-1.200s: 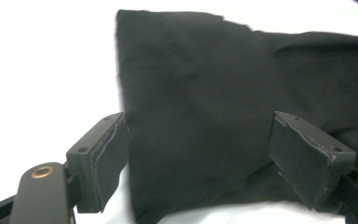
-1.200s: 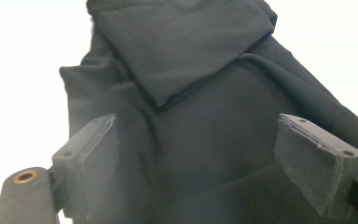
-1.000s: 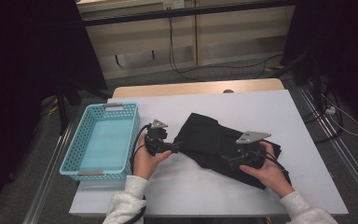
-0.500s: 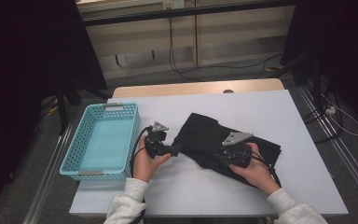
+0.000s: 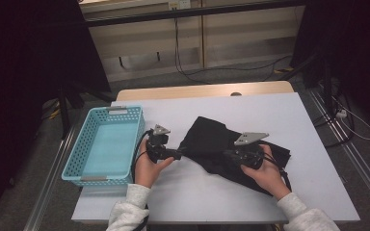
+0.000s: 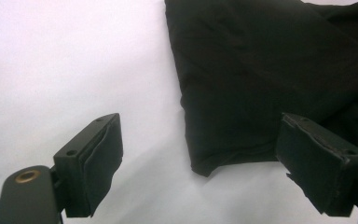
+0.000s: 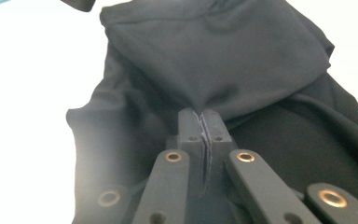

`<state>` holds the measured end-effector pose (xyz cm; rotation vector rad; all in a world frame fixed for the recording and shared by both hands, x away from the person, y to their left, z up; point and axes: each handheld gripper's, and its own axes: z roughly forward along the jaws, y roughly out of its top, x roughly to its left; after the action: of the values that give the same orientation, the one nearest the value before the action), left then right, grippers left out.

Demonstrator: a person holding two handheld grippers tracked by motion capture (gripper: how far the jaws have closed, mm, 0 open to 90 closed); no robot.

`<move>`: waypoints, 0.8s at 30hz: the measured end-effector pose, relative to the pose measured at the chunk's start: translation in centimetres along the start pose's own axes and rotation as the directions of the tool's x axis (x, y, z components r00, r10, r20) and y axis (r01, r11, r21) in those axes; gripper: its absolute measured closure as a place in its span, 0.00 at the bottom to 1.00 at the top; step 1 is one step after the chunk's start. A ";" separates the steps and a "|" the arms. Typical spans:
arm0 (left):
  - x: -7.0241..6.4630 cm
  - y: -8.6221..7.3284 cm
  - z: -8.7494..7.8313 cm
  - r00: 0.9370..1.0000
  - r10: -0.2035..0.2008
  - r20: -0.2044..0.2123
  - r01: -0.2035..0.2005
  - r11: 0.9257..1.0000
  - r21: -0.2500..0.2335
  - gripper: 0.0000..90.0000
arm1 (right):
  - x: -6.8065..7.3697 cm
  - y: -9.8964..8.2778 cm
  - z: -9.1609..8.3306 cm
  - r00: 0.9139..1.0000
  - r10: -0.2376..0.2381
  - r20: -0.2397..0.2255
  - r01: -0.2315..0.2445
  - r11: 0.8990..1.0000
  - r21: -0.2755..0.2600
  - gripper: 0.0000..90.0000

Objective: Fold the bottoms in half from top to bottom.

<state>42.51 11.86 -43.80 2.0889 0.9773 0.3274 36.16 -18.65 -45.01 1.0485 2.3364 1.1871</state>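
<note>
Two grippers work at a black cloth (image 5: 231, 147) on the white desk (image 5: 289, 120). Right gripper (image 7: 204, 122): its jaws have just been closing and now stand pressed together on a pinched fold of the cloth, which puckers up from between the pads in the right gripper view. In the high view this gripper (image 5: 227, 155) lies on the cloth's near side, pointing toward 9 o'clock, with the right hand (image 5: 265, 168) behind it.

Left gripper (image 6: 198, 158): jaws wide apart, gripping nothing. In the left gripper view one pad sits over bare desk, the other at the cloth's edge, and the cloth's lower corner lies between them; whether that pad touches the cloth I cannot tell. In the high view this gripper (image 5: 179, 154) points toward 3 o'clock at the cloth's left tip, held by the left hand (image 5: 149, 166).

The cloth lies crumpled at the desk's middle, stretching from the left gripper toward 4 o'clock. A blue basket (image 5: 77, 163) stands at 9 o'clock of the left hand, just beside it, on the desk's left edge.
</note>
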 end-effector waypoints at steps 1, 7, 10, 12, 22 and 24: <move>0.0 0.0 0.0 1.000 -0.001 0.003 0.001 1.000 0.001 0.17 | 0.0 0.1 -0.2 1.000 -0.002 -0.002 0.002 1.000 -0.004 0.99; -0.1 0.1 0.2 1.000 0.005 0.013 -0.005 1.000 0.009 0.17 | 0.3 0.1 -1.1 1.000 -0.006 -0.007 0.006 1.000 -0.009 0.99; -0.1 0.1 0.2 1.000 0.000 0.010 0.000 1.000 0.002 0.17 | 0.3 -0.3 -1.4 1.000 -0.007 -0.007 0.007 1.000 -0.007 0.99; -0.1 0.1 0.1 1.000 -0.001 0.014 0.001 1.000 0.003 0.17 | 0.2 -0.4 -1.6 1.000 -0.004 -0.001 0.004 1.000 -0.007 0.99; -0.3 0.1 0.5 1.000 -0.005 0.027 0.005 1.000 0.010 0.16 | 0.1 -1.1 -2.8 1.000 -0.003 0.002 0.003 1.000 -0.008 0.99; -0.3 0.1 0.5 1.000 -0.004 0.028 0.004 1.000 0.011 0.16 | 0.2 -1.2 -3.3 1.000 -0.015 0.002 0.015 1.000 -0.002 0.99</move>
<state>42.57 11.32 -44.02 2.0955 0.9691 0.2909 33.59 -20.81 -44.02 1.0295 2.3369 1.1818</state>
